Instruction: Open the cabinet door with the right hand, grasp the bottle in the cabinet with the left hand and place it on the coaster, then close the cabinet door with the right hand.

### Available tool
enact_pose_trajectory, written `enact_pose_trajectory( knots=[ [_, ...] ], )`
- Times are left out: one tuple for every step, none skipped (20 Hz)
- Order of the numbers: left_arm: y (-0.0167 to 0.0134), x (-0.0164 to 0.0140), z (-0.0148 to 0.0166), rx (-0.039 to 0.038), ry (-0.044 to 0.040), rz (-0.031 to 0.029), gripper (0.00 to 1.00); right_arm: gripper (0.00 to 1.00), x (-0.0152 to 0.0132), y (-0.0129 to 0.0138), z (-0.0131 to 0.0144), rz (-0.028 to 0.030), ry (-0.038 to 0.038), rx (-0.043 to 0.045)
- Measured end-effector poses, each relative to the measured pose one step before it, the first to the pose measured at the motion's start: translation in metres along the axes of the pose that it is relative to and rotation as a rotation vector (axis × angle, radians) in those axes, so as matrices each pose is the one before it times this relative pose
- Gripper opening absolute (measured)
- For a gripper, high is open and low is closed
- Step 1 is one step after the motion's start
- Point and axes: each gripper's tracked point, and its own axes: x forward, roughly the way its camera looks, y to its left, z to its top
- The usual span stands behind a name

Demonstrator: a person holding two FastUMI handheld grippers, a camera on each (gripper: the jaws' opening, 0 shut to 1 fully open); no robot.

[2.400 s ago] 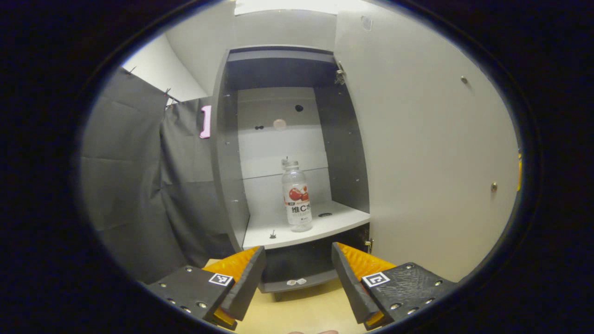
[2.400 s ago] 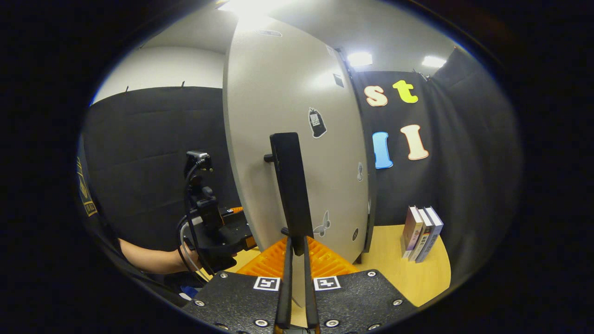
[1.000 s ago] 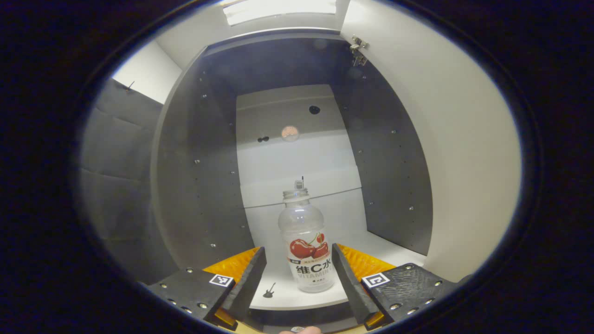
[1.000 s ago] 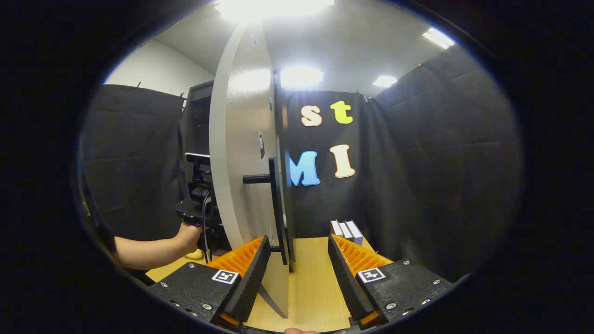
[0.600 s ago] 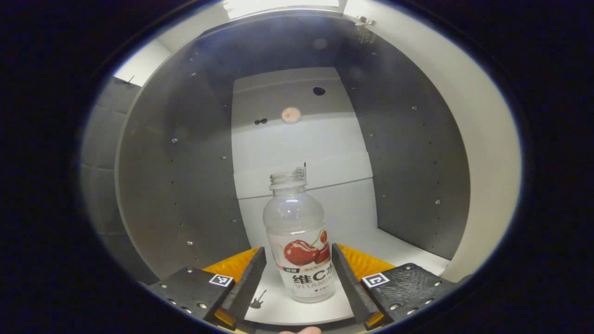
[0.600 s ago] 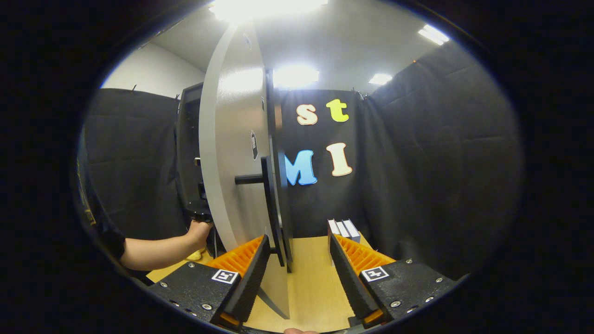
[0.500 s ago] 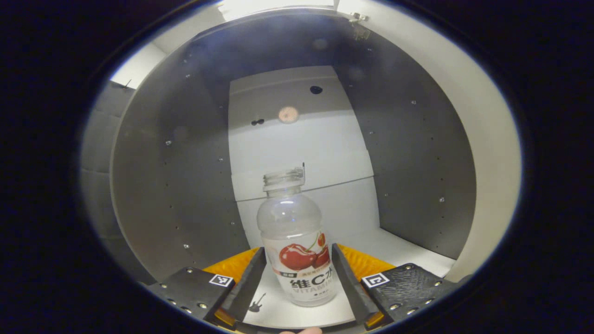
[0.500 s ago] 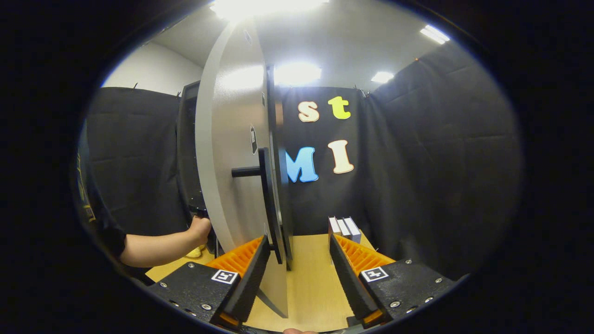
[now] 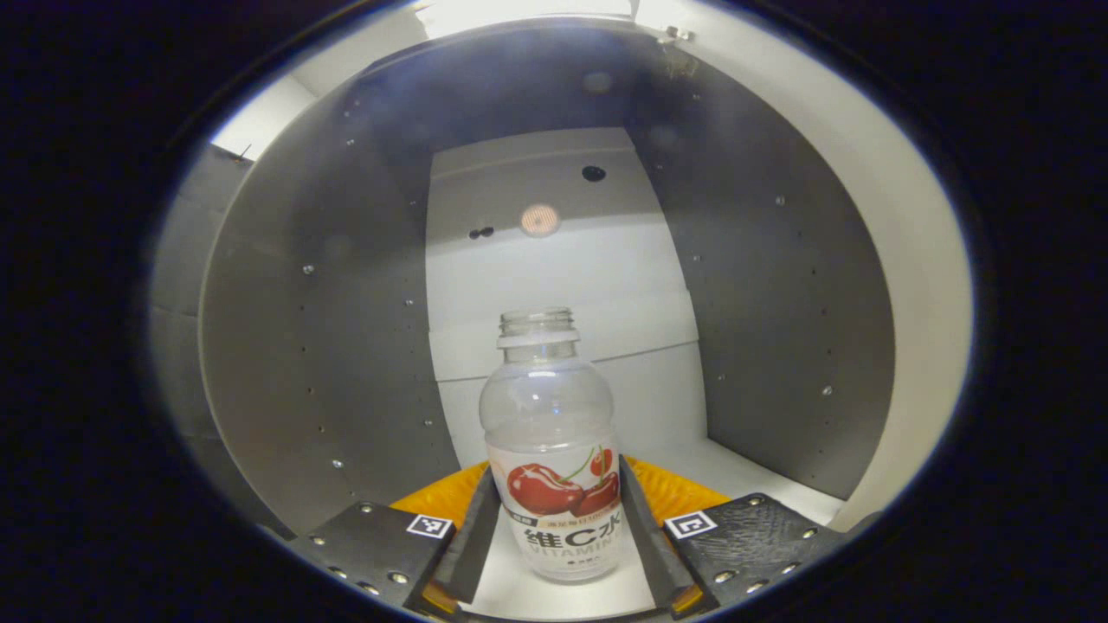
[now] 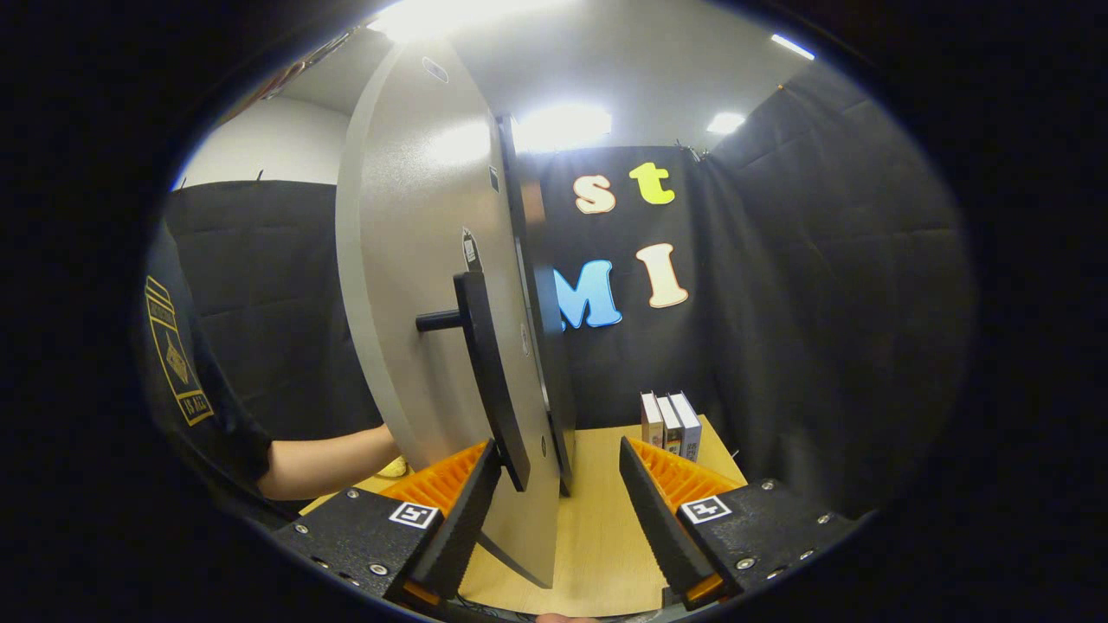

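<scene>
A clear, capless bottle [image 9: 552,433] with a cherry label stands upright on the white shelf [image 9: 753,476] inside the grey cabinet. My left gripper [image 9: 554,519] reaches into the cabinet, and both black fingers [image 9: 474,545] press on the label's sides. In the right gripper view the white cabinet door [image 10: 407,260] stands open, edge toward me. Its black bar handle [image 10: 489,381] sits just left of my right gripper [image 10: 556,450]. That gripper is open and holds nothing. Its left finger [image 10: 459,519] is close below the handle.
The door's inner face [image 9: 909,285] borders the cabinet opening on the right. The person's forearm [image 10: 329,463] reaches behind the door. Three books [image 10: 666,420] stand on the wooden table [image 10: 606,545] by the black cloth wall.
My left gripper went deeper into the cabinet and its fingers closed in on the bottle. My right gripper let go of the handle earlier, opened, and has drifted slightly right of the door.
</scene>
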Motion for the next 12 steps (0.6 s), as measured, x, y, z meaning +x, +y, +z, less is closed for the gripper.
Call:
enact_pose_trajectory(
  knots=[
    [0.00178, -0.00517, 0.00337, -0.00337, 0.00177, -0.01967, 0.78, 0.86, 0.00042, 0.00004, -0.00042, -0.00104, -0.00303, 0.01243],
    [0.00262, -0.00552, 0.00446, 0.01549, 0.00515, -0.01223, 0.78, 0.86, 0.00051, -0.00017, -0.00116, -0.00347, -0.00171, 0.01634],
    [-0.00366, -0.00579, 0.00243, 0.00992, 0.00231, -0.02420, 0.74, 0.86, -0.00017, -0.00077, 0.00012, -0.01115, -0.00596, 0.01252],
    [-0.00314, -0.00691, 0.00416, 0.00700, -0.00646, -0.02780, 0.74, 0.86, -0.00100, -0.00055, 0.00035, -0.01603, -0.01046, 0.00529],
    [-0.00098, -0.00252, 0.00442, 0.00951, -0.00787, -0.01799, 0.70, 0.86, -0.00145, -0.00027, -0.00031, -0.01595, -0.01175, 0.00280],
    [0.00093, -0.00856, 0.00522, 0.01198, -0.00995, -0.01706, 0.77, 0.86, -0.00032, 0.00011, -0.00125, -0.01825, -0.00937, -0.00039],
    [-0.00217, -0.01076, 0.00503, 0.01260, -0.00697, -0.01836, 0.74, 0.86, -0.00028, -0.00238, -0.00308, -0.02262, -0.00145, -0.00616],
    [-0.00515, -0.00879, 0.00277, 0.01346, -0.00635, -0.01792, 0.76, 0.86, -0.00167, -0.00288, -0.00390, -0.02370, 0.00387, -0.00608],
    [-0.00264, -0.00615, 0.00190, 0.00800, -0.00130, -0.01910, 0.78, 0.81, -0.00255, -0.00106, -0.00143, -0.01734, -0.00059, 0.00071],
    [-0.00054, -0.00752, 0.00175, 0.00183, -0.00002, -0.01676, 0.77, 0.87, -0.00256, -0.00002, -0.00133, -0.01825, -0.00462, 0.00031],
    [0.00586, 0.00364, -0.00217, -0.00771, 0.00136, -0.01002, 0.73, 0.86, -0.00262, -0.00180, -0.00002, -0.02551, -0.00637, -0.00535],
    [0.00379, 0.01274, -0.00510, -0.01326, 0.00469, -0.01373, 0.78, 0.87, -0.00337, -0.00271, -0.00078, -0.02985, -0.00803, -0.01007]
  ],
)
